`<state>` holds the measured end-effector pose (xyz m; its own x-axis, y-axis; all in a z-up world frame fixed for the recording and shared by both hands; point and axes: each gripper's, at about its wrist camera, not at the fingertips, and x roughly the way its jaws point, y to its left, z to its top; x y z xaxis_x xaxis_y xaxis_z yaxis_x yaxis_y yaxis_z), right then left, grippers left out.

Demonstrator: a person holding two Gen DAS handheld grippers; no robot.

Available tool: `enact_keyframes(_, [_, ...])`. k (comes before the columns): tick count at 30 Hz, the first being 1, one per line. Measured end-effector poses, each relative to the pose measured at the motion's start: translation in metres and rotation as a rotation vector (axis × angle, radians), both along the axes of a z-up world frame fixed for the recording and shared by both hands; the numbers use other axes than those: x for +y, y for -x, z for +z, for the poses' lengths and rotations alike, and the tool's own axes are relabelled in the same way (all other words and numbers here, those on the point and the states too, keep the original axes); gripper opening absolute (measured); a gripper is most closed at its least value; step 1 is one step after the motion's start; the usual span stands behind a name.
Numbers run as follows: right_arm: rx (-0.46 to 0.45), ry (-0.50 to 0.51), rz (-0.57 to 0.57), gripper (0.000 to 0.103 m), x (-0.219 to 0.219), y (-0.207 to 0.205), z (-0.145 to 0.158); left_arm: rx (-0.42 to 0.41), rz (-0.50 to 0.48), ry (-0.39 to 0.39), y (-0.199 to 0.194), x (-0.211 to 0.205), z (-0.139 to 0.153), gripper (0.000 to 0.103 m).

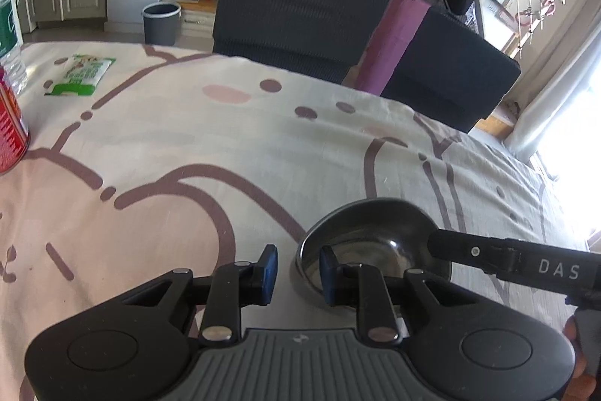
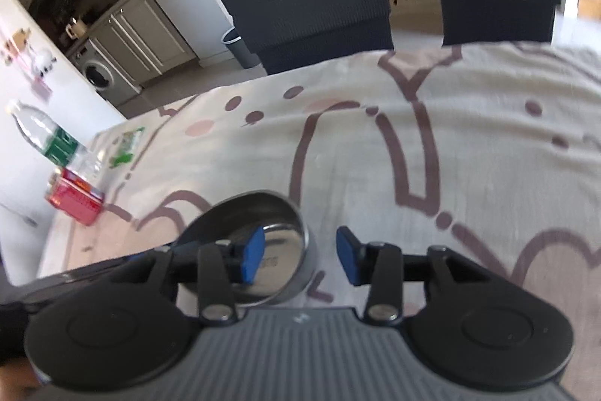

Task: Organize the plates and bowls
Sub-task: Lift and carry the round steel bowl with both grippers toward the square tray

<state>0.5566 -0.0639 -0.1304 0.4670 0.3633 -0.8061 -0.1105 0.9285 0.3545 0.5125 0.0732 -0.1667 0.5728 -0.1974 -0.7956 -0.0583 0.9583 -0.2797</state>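
A steel bowl (image 1: 372,243) sits on the patterned tablecloth, just ahead of both grippers. My left gripper (image 1: 298,273) is open, its right pad inside the bowl and its left pad outside the bowl's left rim. In the right wrist view the same bowl (image 2: 270,247) lies at lower centre. My right gripper (image 2: 300,256) is open, its left pad inside the bowl and its right pad outside the right rim. The right gripper's black finger (image 1: 507,256) reaches over the bowl's right rim in the left wrist view. No plates are in view.
A red can (image 1: 9,126), a water bottle (image 2: 49,138) and a green packet (image 1: 80,76) stand at the table's left. Two dark chairs (image 1: 300,14) stand behind the far edge. The tablecloth (image 1: 225,145) stretches ahead of the bowl.
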Motion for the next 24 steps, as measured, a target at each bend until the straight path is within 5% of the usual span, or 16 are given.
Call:
enact_keyframes(7, [0.003,0.024,0.044,0.014,0.004,-0.004,-0.006,0.006,0.012,0.020,-0.001,0.001,-0.001,0.011])
enact_keyframes(15, [-0.039,0.061,0.079,0.006,0.008,0.004,0.004,-0.021,0.005,-0.017,0.008,-0.001,0.018,0.006])
enact_keyframes(24, [-0.052,0.053,0.059,0.004,0.014,0.041,0.049,-0.087,-0.021,-0.034,0.060,0.004,0.070,0.004])
